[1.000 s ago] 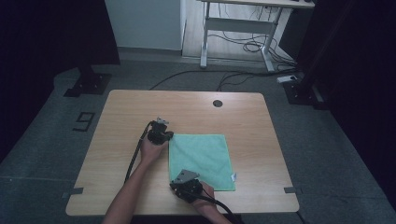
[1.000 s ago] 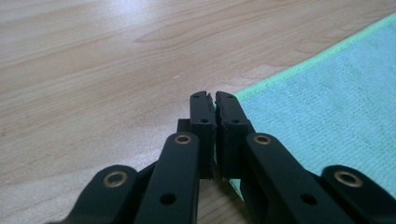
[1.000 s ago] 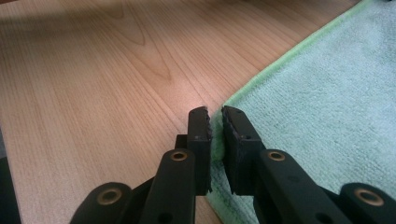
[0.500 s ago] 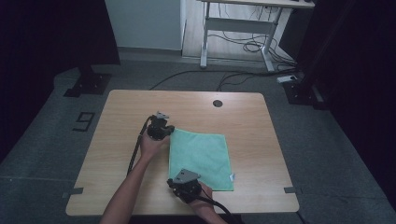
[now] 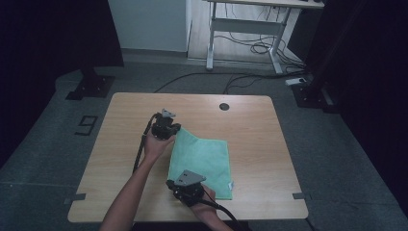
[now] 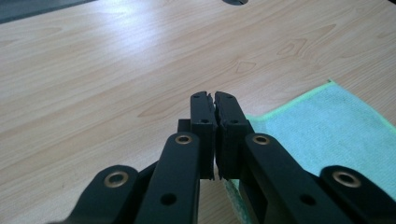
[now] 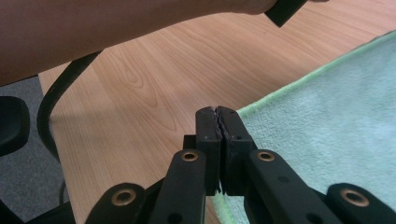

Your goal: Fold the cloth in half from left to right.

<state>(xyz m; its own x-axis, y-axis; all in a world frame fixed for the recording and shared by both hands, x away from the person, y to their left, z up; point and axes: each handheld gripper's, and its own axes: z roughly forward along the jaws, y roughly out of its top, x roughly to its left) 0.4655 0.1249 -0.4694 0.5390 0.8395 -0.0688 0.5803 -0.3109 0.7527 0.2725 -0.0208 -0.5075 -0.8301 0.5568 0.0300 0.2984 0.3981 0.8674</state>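
A light green cloth (image 5: 207,163) lies on the wooden table (image 5: 250,120), left of the middle. My left gripper (image 5: 173,131) is shut on its far left corner, which is raised off the table. In the left gripper view the jaws (image 6: 214,100) are pressed together, with the cloth (image 6: 327,130) running out from under them to the right. My right gripper (image 5: 185,192) is shut on the near left corner. In the right gripper view its jaws (image 7: 218,114) are closed over the cloth's edge (image 7: 327,116). The pinched corners are hidden under the jaws.
A round cable hole (image 5: 223,106) sits near the table's far edge. The person's left forearm (image 7: 116,28) and a black cable (image 7: 56,102) cross above the table's left side. A desk frame (image 5: 240,43) and loose floor cables stand beyond the table.
Both grippers have risen a little. The cloth's far left corner has come up with the left gripper, skewing that edge. The right gripper's jaws have closed at the near left corner.
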